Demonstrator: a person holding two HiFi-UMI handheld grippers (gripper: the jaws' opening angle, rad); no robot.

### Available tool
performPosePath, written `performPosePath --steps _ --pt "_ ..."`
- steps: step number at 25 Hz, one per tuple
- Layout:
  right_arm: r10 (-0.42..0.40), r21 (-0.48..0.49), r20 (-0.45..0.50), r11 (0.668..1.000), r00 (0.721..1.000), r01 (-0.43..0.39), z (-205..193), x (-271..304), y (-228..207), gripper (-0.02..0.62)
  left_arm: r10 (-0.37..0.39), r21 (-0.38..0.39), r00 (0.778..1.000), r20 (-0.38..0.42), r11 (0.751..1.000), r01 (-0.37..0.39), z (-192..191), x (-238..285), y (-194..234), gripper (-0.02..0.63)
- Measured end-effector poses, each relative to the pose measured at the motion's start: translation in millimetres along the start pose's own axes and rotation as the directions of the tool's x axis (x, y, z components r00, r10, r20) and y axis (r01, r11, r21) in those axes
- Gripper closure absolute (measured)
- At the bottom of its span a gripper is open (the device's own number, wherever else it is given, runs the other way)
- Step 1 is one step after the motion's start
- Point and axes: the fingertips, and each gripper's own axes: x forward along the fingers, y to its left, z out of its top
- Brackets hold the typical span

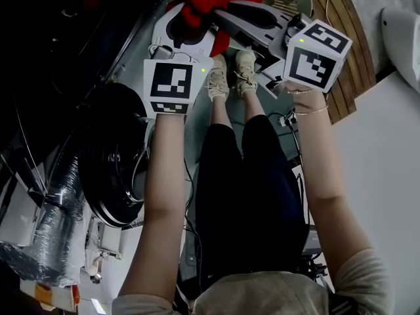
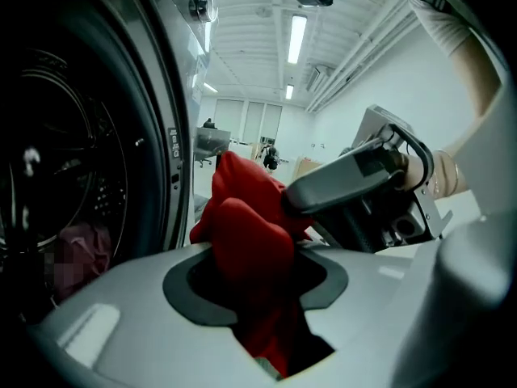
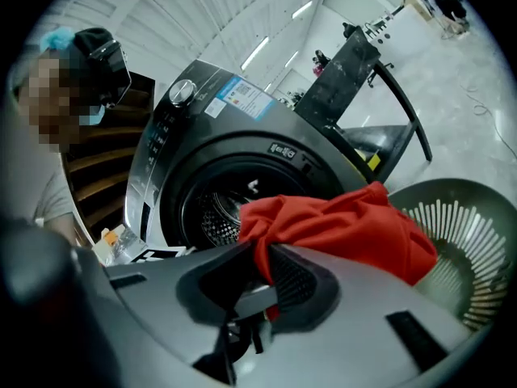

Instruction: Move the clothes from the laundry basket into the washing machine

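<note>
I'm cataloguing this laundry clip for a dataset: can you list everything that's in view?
red garment: one, red, held between both grippers in front of the washing machine.
washing machine: one, dark grey, ahead, drum mouth showing.
laundry basket: one, grey-green, slotted, beside the machine.
black frame: one, black, behind the machine.
shoes: two, beige, on the floor below the grippers.
left gripper: one, grey, shut on the garment.
right gripper: one, grey, shut on the garment.
</note>
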Motion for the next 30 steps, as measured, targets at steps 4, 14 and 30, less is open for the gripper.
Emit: performPosePath --steps 4,14,30 --pt "-0.03 0.018 0.046 0.999 0.999 0.029 -6 -4 -7 0.559 0.061 -0.088 0.998 -0.008 0.994 -0.062 -11 -13 27 0.446" --pt "-0.095 0.028 0.065 0.995 0.993 0.093 -26 -4 -27 0.56 0.474 -0.348 0.88 -0.007 0.824 -0.447 -29 -55 142 0.456" --pt "-0.125 0.076 0.064 0.99 0.99 0.12 -53 -2 -37 0.565 0.798 -0.395 0.603 0.014 0.559 -0.73 5 -51 275 0.474"
